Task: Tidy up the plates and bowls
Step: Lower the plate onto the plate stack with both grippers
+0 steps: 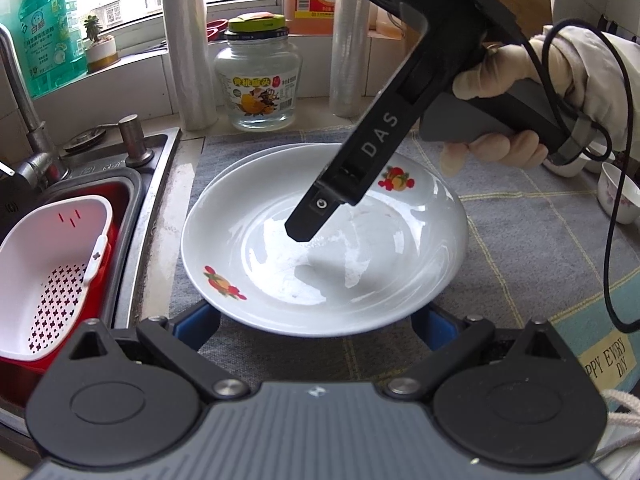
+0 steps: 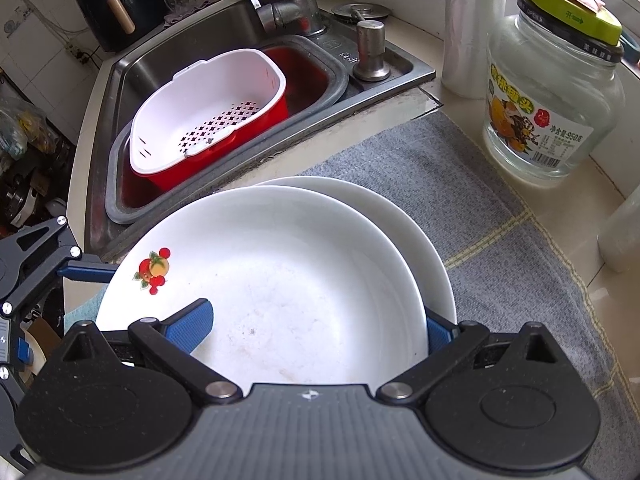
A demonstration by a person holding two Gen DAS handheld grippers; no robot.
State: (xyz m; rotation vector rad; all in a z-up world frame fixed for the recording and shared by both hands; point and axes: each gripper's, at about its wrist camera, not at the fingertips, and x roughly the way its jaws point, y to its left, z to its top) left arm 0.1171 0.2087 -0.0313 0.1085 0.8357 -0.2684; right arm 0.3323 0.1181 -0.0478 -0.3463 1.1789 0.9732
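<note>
A white plate with fruit decals (image 1: 320, 248) lies stacked on a second white plate (image 2: 416, 224) on a grey cloth mat. The top plate also shows in the right wrist view (image 2: 280, 280). My left gripper (image 1: 316, 324) is open, its blue fingers (image 1: 200, 320) straddling the near rim of the plate. My right gripper (image 2: 316, 328) is open around the top plate's rim, one blue finger (image 2: 192, 320) over the plate's inside and the other outside. The right gripper's body (image 1: 360, 152) hangs over the plate in the left wrist view.
A steel sink (image 2: 168, 40) holds a red basin with a white strainer basket (image 2: 208, 112). A glass jar (image 2: 548, 104) and plastic-wrap rolls (image 1: 188, 44) stand behind the mat. Small bowls (image 1: 616, 192) sit at the far right. A faucet (image 1: 24, 120) rises at left.
</note>
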